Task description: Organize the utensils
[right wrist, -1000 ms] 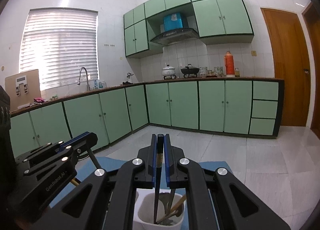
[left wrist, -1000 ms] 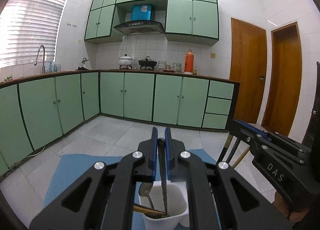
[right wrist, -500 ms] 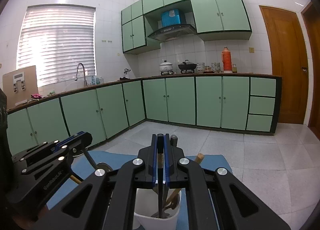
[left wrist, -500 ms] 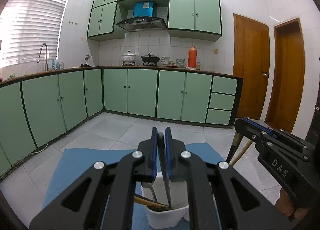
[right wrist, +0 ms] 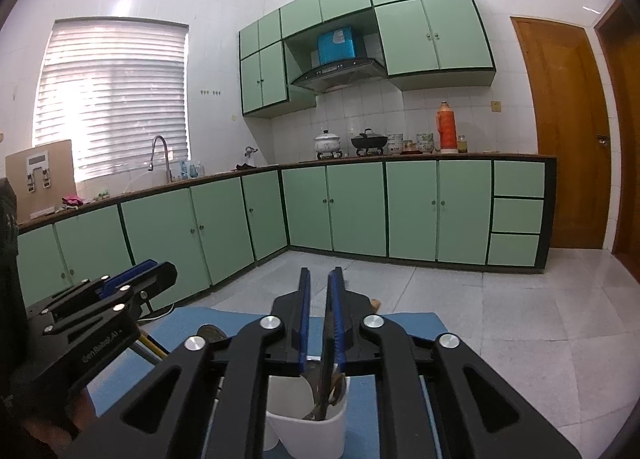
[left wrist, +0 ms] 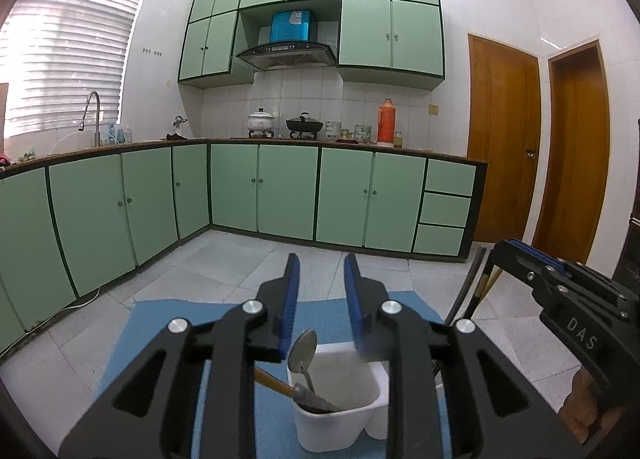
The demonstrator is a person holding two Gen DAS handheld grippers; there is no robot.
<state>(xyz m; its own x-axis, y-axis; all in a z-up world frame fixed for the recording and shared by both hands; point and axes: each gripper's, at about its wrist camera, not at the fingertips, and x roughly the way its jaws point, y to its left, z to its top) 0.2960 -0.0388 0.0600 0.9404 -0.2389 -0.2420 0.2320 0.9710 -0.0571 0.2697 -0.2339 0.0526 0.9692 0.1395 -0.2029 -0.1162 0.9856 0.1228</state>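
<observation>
Green kitchen cabinets (left wrist: 288,191) line the far walls behind a blue mat (left wrist: 168,323) on the desk, which carries two white holders, one (left wrist: 340,411) below the left gripper (left wrist: 320,291) and one (right wrist: 308,431) below the right gripper (right wrist: 319,299). The left holder contains one metal spoon (left wrist: 303,347) and one wooden-handled utensil (left wrist: 276,383); the left gripper's jaws are opening with nothing between them. The right gripper's jaws are opening around a dark upright utensil (right wrist: 325,375) standing in its holder, and both grippers point slightly downward.
</observation>
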